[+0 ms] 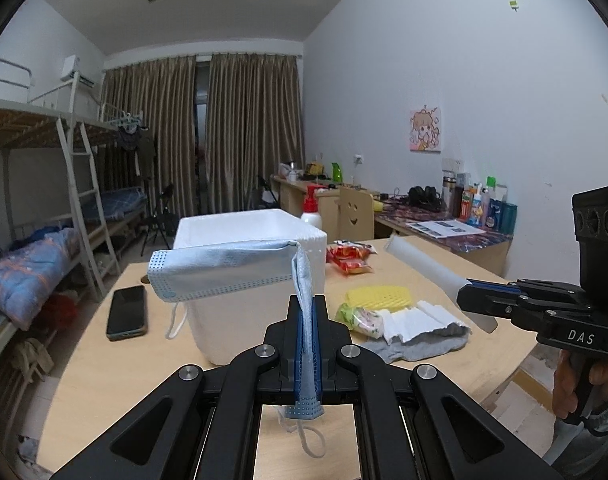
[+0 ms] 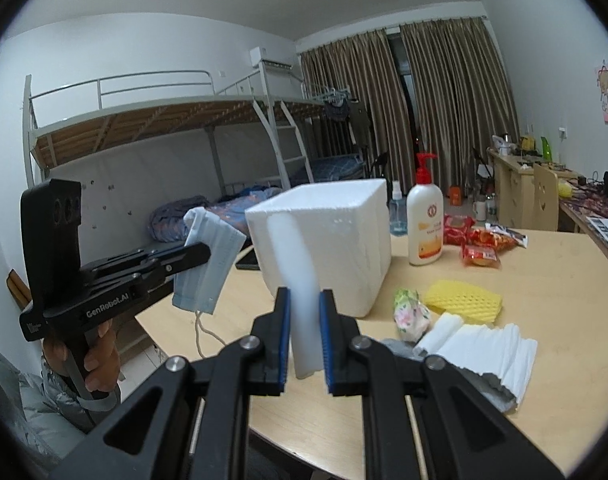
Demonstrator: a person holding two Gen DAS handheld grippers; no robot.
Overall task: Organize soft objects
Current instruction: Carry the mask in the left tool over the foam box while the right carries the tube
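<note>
Two soft things aloft above the wooden table [image 1: 104, 364]: a blue face mask [image 1: 224, 270] pinched flat between the fully closed pads of the left gripper [image 1: 308, 344], draping limply in front of the white foam box [image 1: 260, 280], and a pale foam sheet [image 2: 300, 280] nipped lightly between the nearly closed pads of the right gripper [image 2: 304, 344]. Both probably feather-light and floppy (mask apt to slip or swing, foam easily dented), so best gripped well in from the edge, gently. Still on the table: yellow foam net [image 2: 462, 300], grey sock [image 1: 420, 344], white pleated wrap [image 2: 484, 346].
</note>
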